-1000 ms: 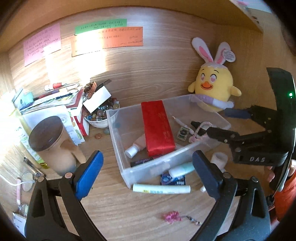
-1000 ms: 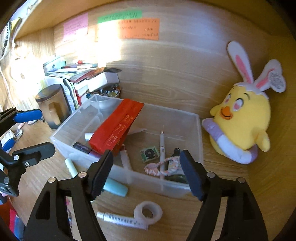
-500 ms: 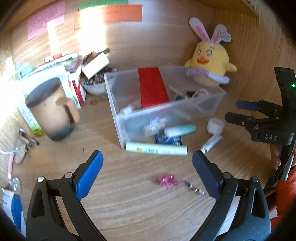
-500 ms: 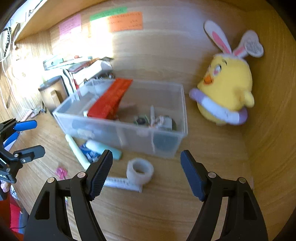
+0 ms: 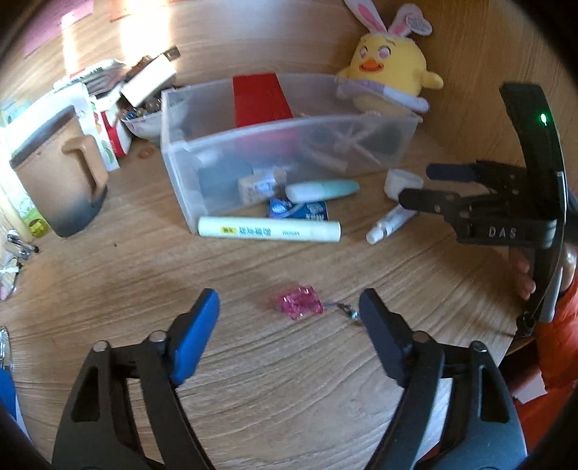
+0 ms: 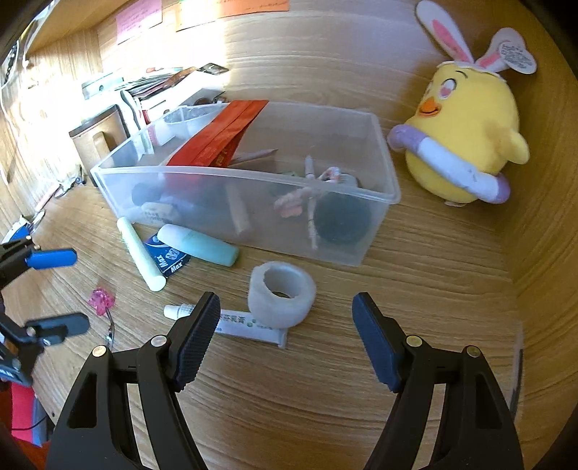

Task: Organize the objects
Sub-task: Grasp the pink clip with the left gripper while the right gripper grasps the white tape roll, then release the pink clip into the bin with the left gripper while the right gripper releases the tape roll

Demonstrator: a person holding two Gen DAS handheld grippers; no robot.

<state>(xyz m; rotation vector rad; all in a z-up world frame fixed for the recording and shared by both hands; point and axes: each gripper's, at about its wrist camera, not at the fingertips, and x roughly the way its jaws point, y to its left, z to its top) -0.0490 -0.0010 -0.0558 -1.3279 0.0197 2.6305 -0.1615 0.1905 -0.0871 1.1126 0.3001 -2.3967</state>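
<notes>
Contents of clear bin (image 6: 253,213) blurred behind its frosted wall; red packet (image 6: 220,137) legible, rest indistinct. Left gripper (image 5: 289,314): jaws apart, empty, low over desk (image 5: 289,379), pink charm (image 5: 299,302) between fingertips. Right gripper (image 6: 285,314): jaws apart, empty; tape roll (image 6: 281,294) just ahead between them, resting on small tube (image 6: 249,325).

A wooden desk (image 6: 415,282) with a wood-panel back wall (image 6: 325,54); sticky notes (image 6: 139,14) high on that wall; strong sunlight washes the wall's left part and the desk below it.
</notes>
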